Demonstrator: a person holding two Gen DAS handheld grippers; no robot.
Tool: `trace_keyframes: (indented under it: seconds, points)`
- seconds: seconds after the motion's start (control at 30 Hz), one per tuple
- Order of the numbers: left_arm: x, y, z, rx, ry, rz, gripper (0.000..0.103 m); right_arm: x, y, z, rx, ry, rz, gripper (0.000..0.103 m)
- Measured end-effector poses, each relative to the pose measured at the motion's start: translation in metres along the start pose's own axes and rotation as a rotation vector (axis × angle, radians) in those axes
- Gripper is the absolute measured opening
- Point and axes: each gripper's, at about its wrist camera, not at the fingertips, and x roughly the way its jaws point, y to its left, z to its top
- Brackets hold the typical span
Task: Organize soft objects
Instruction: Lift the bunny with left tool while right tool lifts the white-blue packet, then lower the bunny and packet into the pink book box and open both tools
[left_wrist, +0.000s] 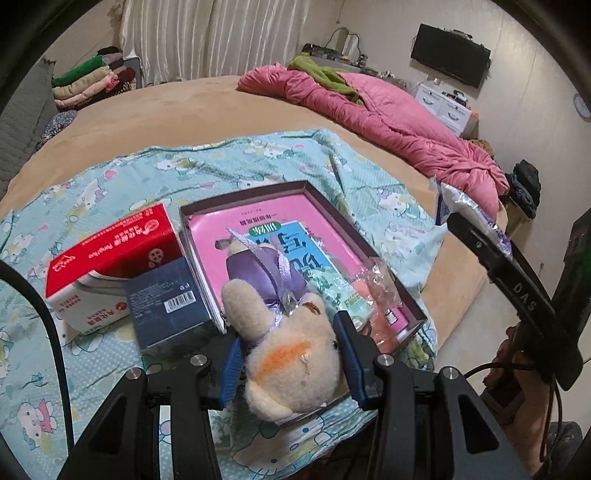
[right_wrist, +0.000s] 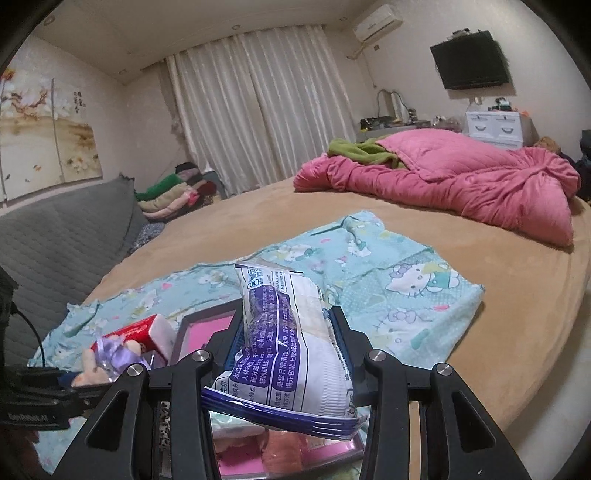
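Blocking much of the right wrist view, a white and purple wipes pack (right_wrist: 291, 339) stands pinched between the pads of the right gripper (right_wrist: 288, 332), so the shallow box (right_wrist: 207, 317) beneath shows only as slivers of pink. From the left wrist view the same box (left_wrist: 373, 251) lies on a cartoon-print cloth (left_wrist: 110, 177), holding a pink card, a blue-green packet (left_wrist: 314, 258) and a crinkled clear wrapper (left_wrist: 380, 288) whose contents are hard to make out. The left gripper (left_wrist: 291, 354) squeezes a cream plush toy (left_wrist: 291, 365) with a purple ribbon, over the box's near edge. A red tissue pack (left_wrist: 110, 258) and a dark blue box (left_wrist: 166, 299) sit just beside it.
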Motion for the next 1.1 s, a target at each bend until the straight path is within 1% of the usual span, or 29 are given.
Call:
trace_keyframes:
  seconds: [0.2, 0.63, 1.1]
  points:
    - [0.016, 0.001, -0.003, -0.005, 0.024, -0.011, 0.047, 0.009, -0.004, -0.005, 0.000, 0.033, -0.002, 0.044]
    - [0.049, 0.005, -0.006, -0.015, 0.079, -0.024, 0.047, 0.036, 0.003, -0.019, -0.021, 0.122, 0.020, 0.044]
    - [0.068, 0.008, -0.002, -0.012, 0.096, -0.019, 0.047, 0.059, 0.005, -0.028, -0.027, 0.180, 0.022, 0.044]
